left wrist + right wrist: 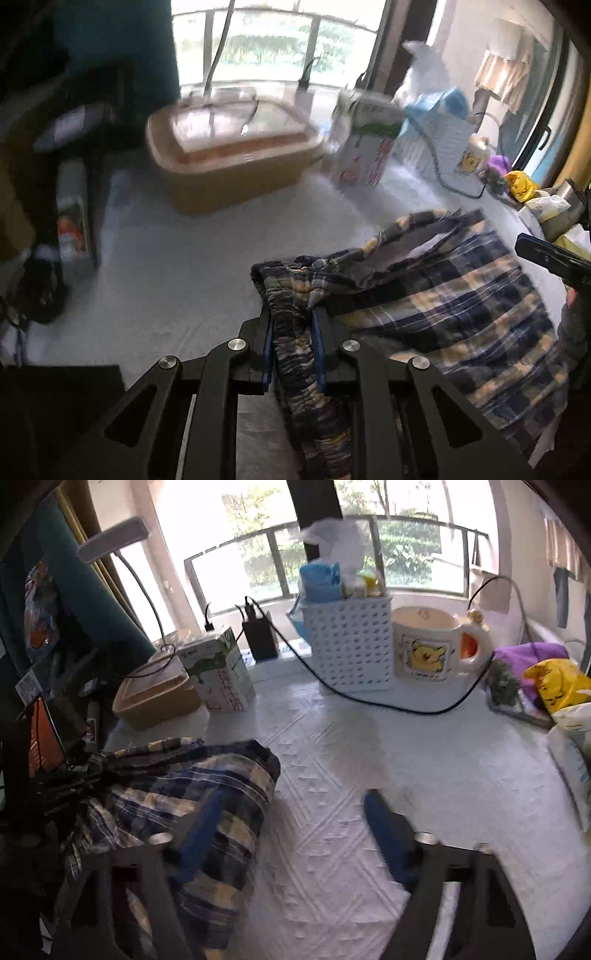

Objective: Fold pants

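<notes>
Blue, white and yellow plaid pants (pixel 443 295) lie crumpled on the white textured table cover (pixel 184 266). My left gripper (pixel 293 332) is shut on the gathered elastic waistband, which runs up between its two blue pads. In the right wrist view the pants (pixel 192 786) sit at the left, bunched toward the dark left gripper at the frame's edge. My right gripper (pixel 295 797) stands open above the table. Its left finger hangs over the pants' right edge and its right finger over bare cover; nothing is pinched between them.
At the back stand a tan lidded box (pixel 229 147), a milk carton (pixel 221 672), a white perforated basket (pixel 351 642) and a bear-print mug (pixel 432 650). A black cable (pixel 369 698) trails across the cover. A yellow bag (pixel 557 679) and clutter fill the right edge.
</notes>
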Demonstrator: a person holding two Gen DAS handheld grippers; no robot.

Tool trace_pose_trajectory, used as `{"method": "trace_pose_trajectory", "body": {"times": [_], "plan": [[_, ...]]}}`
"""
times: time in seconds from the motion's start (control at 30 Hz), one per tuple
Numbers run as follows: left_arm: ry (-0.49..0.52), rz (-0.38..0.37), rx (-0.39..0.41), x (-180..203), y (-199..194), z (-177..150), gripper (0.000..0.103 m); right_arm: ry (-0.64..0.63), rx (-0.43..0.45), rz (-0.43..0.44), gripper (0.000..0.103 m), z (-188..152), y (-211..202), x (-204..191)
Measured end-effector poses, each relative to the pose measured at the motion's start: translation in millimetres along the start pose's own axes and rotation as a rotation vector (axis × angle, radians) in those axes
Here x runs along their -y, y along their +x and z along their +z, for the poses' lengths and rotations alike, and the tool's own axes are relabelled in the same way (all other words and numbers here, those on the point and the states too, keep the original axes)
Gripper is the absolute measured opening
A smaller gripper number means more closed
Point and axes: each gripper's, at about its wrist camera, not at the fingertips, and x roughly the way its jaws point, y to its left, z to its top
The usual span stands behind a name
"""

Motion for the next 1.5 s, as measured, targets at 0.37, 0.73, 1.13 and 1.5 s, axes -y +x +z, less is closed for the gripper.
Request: {"method": "trace_pose_trajectory", "body": {"times": [0.37, 0.73, 1.13, 1.5], "plan": [[-0.035, -0.033, 0.080, -8.7, -35.4, 11.1, 0.044, -0.033, -0.016, 0.025, 0.040, 9.7, 12.1, -12.1], [0.038, -0.010, 0.025, -2.3, 12.3, 7.5, 0.046, -0.143, -0.112, 0.016, 0.035, 5.2, 67.4, -29.6], [0.123, 0.061, 0.056, 3.1, -4.1, 19.3, 0.048, -0.160, -0.092, -0.034, 0.035, 7.7, 69.1, -28.2], [0.141, -0.101, 0.114, 44.3, -68.3, -6.6, 0.048, -0.218, -0.055, -0.013, 0.035, -14.6, -1.1, -62.6]]}}
